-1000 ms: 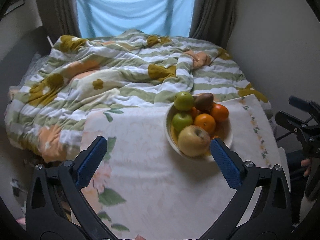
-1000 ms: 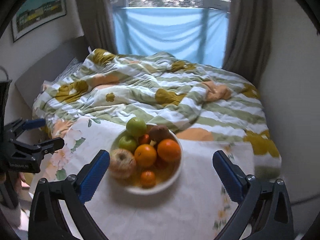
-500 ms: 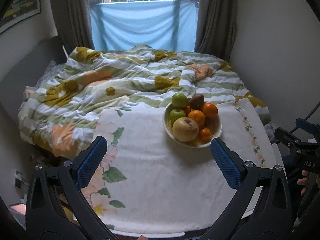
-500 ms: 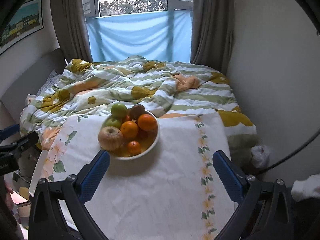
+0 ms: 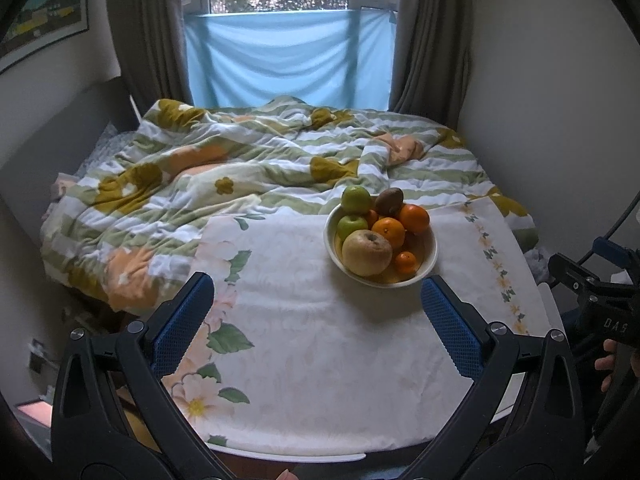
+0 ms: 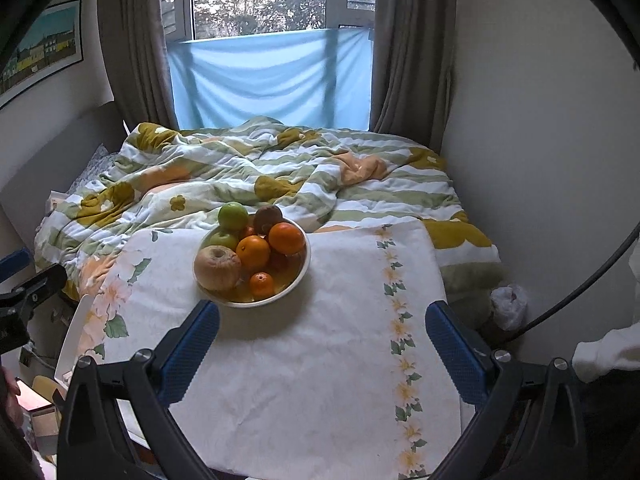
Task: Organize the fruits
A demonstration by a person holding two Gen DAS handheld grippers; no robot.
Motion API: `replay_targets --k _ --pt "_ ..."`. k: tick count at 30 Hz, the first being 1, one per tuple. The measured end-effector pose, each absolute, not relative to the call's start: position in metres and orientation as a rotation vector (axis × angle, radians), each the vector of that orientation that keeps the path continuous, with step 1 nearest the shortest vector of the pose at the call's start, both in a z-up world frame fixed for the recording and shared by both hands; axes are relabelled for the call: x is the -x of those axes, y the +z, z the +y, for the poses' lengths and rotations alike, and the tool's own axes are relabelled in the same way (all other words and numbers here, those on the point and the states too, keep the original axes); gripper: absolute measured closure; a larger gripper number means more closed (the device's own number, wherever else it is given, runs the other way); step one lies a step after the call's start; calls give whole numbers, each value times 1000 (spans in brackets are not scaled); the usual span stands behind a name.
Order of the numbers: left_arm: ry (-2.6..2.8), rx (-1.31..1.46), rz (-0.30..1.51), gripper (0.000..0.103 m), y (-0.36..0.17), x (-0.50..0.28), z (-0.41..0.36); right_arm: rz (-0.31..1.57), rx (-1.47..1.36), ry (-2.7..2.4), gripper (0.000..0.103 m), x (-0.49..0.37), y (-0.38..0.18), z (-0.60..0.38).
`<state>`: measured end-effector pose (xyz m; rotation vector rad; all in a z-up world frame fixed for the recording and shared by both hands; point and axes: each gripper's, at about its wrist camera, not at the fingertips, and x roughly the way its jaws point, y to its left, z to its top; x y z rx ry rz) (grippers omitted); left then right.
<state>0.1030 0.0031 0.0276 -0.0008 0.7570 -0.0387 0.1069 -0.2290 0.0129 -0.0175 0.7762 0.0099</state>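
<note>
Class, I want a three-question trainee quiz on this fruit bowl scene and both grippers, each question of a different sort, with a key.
1. True or false: the left gripper is shut on a fruit.
2. Multiple choice: where do the fruits lie? A) scattered on the tablecloth B) in the white bowl C) on the quilt
3. Fill in: the largest fruit, nearest the grippers, is a yellowish ____.

Key
1. False: both it and the right gripper are open and empty.
2. B
3. apple
</note>
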Motion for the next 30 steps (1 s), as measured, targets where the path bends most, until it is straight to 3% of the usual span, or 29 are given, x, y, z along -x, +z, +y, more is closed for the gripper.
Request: replay_targets --k 30 --pt "-39 -2 742 0 31 -97 -8 763 12 2 0 -105 20 -240"
